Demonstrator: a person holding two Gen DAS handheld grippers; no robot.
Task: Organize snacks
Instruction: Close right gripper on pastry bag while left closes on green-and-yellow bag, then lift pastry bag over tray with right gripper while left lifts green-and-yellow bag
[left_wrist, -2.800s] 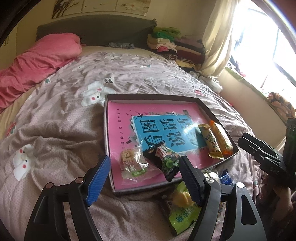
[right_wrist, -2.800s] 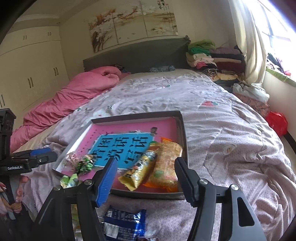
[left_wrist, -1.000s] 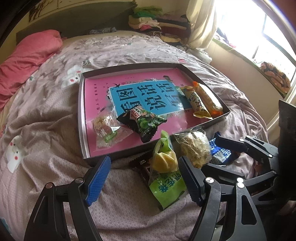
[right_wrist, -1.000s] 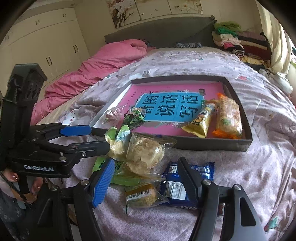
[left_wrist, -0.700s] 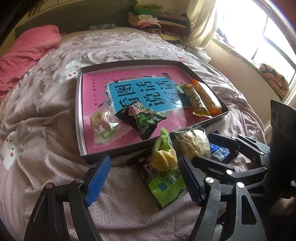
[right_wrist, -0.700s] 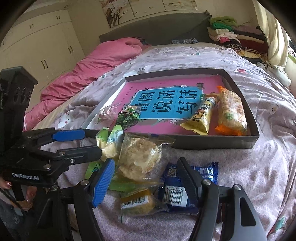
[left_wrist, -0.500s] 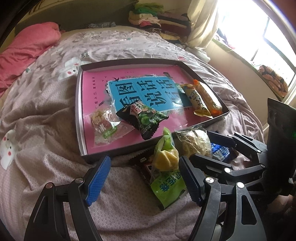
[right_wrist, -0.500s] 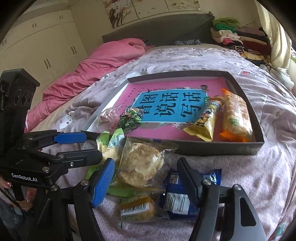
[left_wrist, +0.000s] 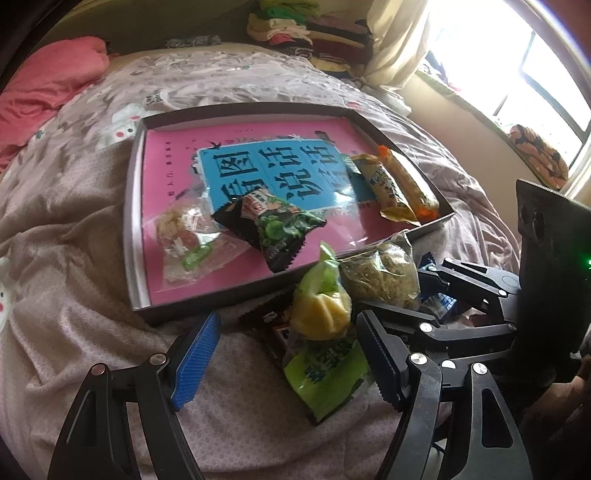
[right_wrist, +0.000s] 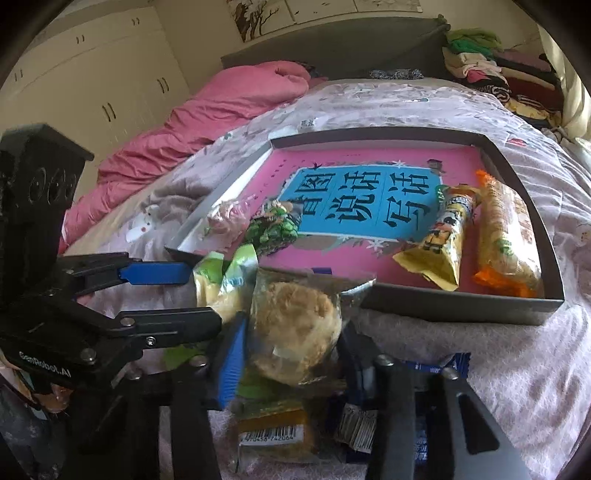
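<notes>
A dark tray (left_wrist: 207, 306) with a pink and blue sheet lies on the bed. It holds a clear candy bag (left_wrist: 184, 236), a dark green pea packet (left_wrist: 273, 229), a yellow bar (left_wrist: 384, 188) and an orange packet (left_wrist: 413, 184). In front of the tray, my right gripper (right_wrist: 293, 328) is closing on a clear bag with a round pastry (right_wrist: 295, 328), and its pads touch both sides of the bag. My left gripper (left_wrist: 286, 325) stands open around a green packet with a yellow snack (left_wrist: 321, 354), not touching it.
A blue packet (right_wrist: 436, 365) and an orange packet with a barcode (right_wrist: 273, 435) lie on the bedspread under the right gripper. A dark packet (left_wrist: 273, 325) sits beneath the green one. A pink quilt (right_wrist: 221, 110) is at the far left, folded clothes (right_wrist: 487, 62) at the headboard.
My right gripper has come forward and down over the pastry bag, and its fingers have drawn in from wide apart to the bag's sides. The left gripper has barely moved.
</notes>
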